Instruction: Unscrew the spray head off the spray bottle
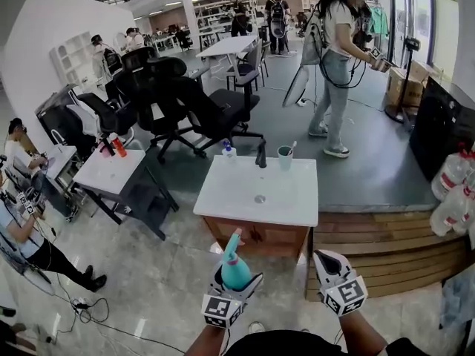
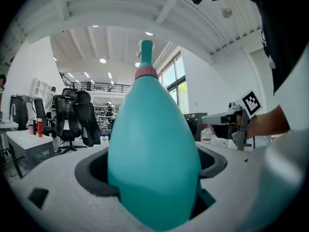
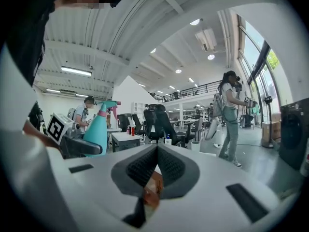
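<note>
Spray bottle point(image 2: 153, 129), base hidden btwn left gripper point(image 1: 237, 279) jaws

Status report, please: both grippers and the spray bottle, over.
Left gripper shut on spray bottle, spray head attached. Right gripper shut, empty, apart. Nothing in the way.

R claw point(image 3: 156, 151) closed, prob. empty

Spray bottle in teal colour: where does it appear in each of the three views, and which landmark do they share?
Head view: the spray bottle is low, left of centre.
Left gripper view: spray bottle fills the centre, gripped between the jaws.
Right gripper view: spray bottle is small, at the left.
Shared landmark: the black office chairs.
</note>
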### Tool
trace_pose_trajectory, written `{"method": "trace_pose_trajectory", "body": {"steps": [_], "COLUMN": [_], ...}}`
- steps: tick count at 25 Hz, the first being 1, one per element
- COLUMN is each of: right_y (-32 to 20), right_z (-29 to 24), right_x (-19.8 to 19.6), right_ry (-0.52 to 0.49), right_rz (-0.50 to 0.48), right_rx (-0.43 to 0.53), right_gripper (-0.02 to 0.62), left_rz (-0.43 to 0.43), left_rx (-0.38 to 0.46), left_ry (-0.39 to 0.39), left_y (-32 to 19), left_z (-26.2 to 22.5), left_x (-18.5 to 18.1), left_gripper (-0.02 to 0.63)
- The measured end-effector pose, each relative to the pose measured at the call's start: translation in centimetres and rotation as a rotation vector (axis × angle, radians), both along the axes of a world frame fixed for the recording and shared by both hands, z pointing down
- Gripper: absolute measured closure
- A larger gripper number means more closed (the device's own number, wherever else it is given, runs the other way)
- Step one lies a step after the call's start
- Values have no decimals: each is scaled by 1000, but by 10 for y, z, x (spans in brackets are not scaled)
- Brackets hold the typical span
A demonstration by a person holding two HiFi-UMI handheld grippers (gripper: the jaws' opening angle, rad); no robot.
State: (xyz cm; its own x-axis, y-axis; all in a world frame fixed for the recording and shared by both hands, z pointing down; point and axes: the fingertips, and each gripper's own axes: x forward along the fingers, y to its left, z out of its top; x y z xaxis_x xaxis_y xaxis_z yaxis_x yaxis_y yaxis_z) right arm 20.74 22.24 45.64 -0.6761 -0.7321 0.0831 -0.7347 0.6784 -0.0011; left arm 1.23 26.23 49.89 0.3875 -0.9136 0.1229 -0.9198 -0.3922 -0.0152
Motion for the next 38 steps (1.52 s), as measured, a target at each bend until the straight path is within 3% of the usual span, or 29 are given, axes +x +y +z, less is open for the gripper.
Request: {"method": "trace_pose_trajectory", "body": {"steps": [5,12,20,31,38], "right_y": [-1,9,-7,-95,-162], "right_z": [-1,13,35,39,44], "right_x": [-34,-77,-100,-114,-96], "right_ry": [-57,-40,-28,-42,-22], "right_rz": [0,-23,-31,-32,-17], "right_rx": [-19,-48,-95,-104,-107], "right_gripper": [591,591,591,591,591], "left_rz": [-1,10,-8,-1,31], "left_rx": [2,-11,-50,-68,-67], "left_ry": [-2,-15,-12,-14,-18], "left_y": [6,18,8,-78,-145], "left_z": [2,11,29,35,37], "left_x": [-33,-65,-91,-102,-86], "left_gripper": [138,138,138,138,138]}}
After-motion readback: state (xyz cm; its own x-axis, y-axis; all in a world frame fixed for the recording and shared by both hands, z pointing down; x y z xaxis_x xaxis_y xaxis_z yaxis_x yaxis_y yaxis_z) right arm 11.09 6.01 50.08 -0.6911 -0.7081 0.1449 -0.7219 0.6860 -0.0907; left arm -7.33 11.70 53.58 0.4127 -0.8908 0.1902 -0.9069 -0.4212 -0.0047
